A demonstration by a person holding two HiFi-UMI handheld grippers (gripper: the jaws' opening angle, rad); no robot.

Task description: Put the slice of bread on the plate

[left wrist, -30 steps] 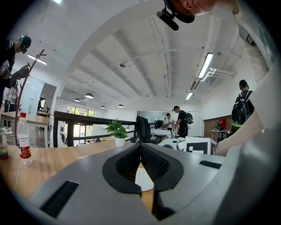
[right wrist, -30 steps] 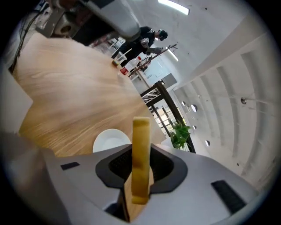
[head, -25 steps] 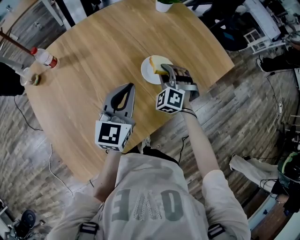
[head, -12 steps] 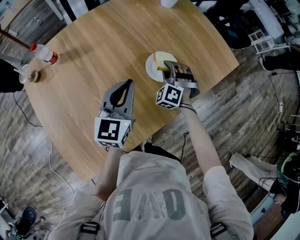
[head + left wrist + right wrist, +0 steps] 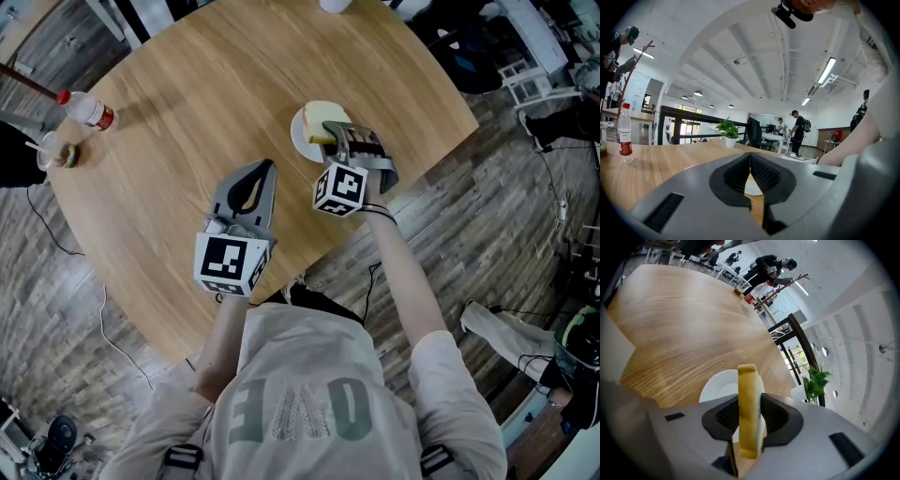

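Head view and both gripper views. My right gripper point(image 5: 338, 133) is clamped on the slice of bread point(image 5: 323, 119), held on edge between the pads, as its own view confirms point(image 5: 749, 420). The slice point(image 5: 746, 390) hangs over the white plate point(image 5: 300, 141), which sits near the right edge of the round wooden table point(image 5: 187, 103). The slice and the jaws cover much of the plate point(image 5: 715, 385), and I cannot tell whether bread and plate touch. My left gripper point(image 5: 266, 167) hovers over the table's near edge, tips together on nothing point(image 5: 750, 157). A water bottle point(image 5: 87, 111) stands at the left edge. A white pot point(image 5: 333, 5) at the far edge is cut off by the frame.
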